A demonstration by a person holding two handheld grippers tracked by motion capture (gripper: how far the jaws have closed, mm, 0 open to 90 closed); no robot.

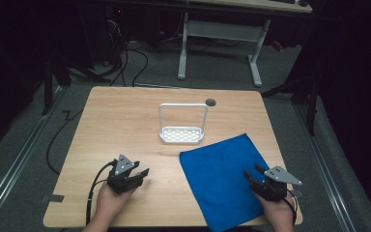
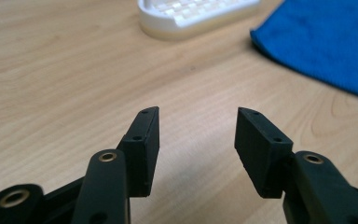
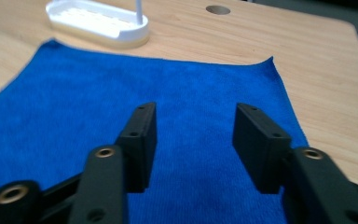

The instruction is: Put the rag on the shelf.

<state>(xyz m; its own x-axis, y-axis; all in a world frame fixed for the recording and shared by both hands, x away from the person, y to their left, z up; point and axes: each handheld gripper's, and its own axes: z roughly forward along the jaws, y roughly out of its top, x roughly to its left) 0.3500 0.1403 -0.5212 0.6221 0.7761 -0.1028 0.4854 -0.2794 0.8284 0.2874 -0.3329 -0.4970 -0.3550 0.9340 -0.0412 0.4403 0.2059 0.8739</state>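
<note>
The left hand-held gripper (image 1: 142, 176) sits low over the light wooden bench (image 1: 125, 121) near its front edge, held by a hand that comes in from the bottom of the high view. Its two black jaws stand wide apart with nothing between them; in the left gripper view (image 2: 198, 140) only bare wood grain lies in the gap. It is well left of the blue square microfibre cloth (image 1: 222, 179) and apart from it.

The right hand-held gripper (image 1: 252, 174) is over the right part of that cloth, which lies flat on the bench's front right area, with its near corner reaching the front edge. In the right gripper view (image 3: 195, 140) the jaws are also parted, with blue cloth (image 3: 168, 102) showing in the gap beyond them. They grip nothing; whether the tips touch the fabric cannot be told.

Behind the cloth, just off its far left corner, stands a white plastic slotted tray with a tall square wire handle (image 1: 181, 135), near the bench's middle. A small round hole (image 1: 210, 102) sits in the bench top behind it.
</note>
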